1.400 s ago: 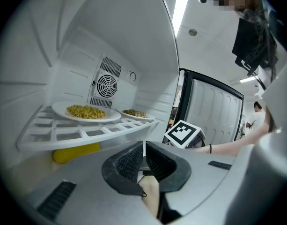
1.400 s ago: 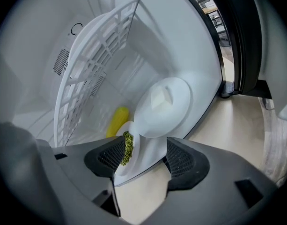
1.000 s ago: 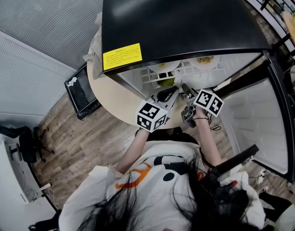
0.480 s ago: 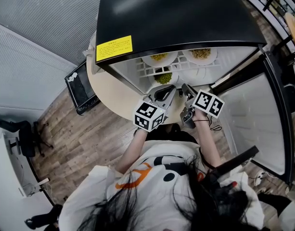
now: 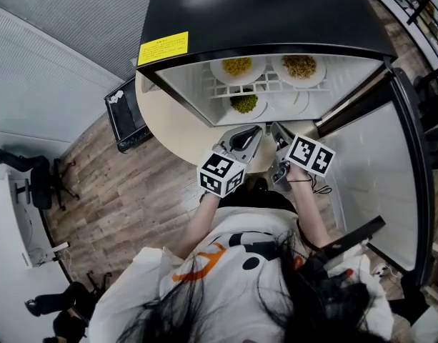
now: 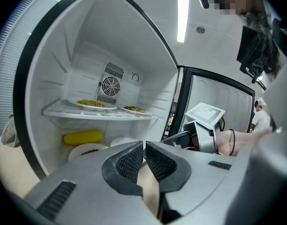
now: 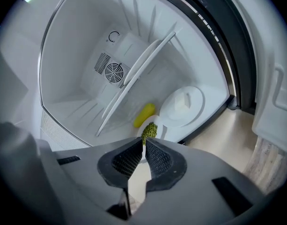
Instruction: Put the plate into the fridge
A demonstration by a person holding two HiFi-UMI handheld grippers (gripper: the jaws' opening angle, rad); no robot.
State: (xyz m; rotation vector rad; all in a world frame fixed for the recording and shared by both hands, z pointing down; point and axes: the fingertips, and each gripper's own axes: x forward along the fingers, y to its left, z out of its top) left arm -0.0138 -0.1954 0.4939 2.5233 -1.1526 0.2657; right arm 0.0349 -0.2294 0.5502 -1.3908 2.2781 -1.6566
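Both grippers sit just outside the open fridge (image 5: 261, 13). The left gripper (image 5: 255, 129) has its jaws pressed together on nothing; the right gripper (image 5: 276, 129) has its jaws closing, nearly together, with nothing between them. The plate (image 5: 260, 108) of green food lies on the fridge floor, near left.

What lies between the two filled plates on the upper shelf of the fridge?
Nothing. In the head view, only bare white shelf grid separates the left plate and the right plate.

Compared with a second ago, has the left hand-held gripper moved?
Yes: the left hand-held gripper has drawn back toward the person, away from the fridge.
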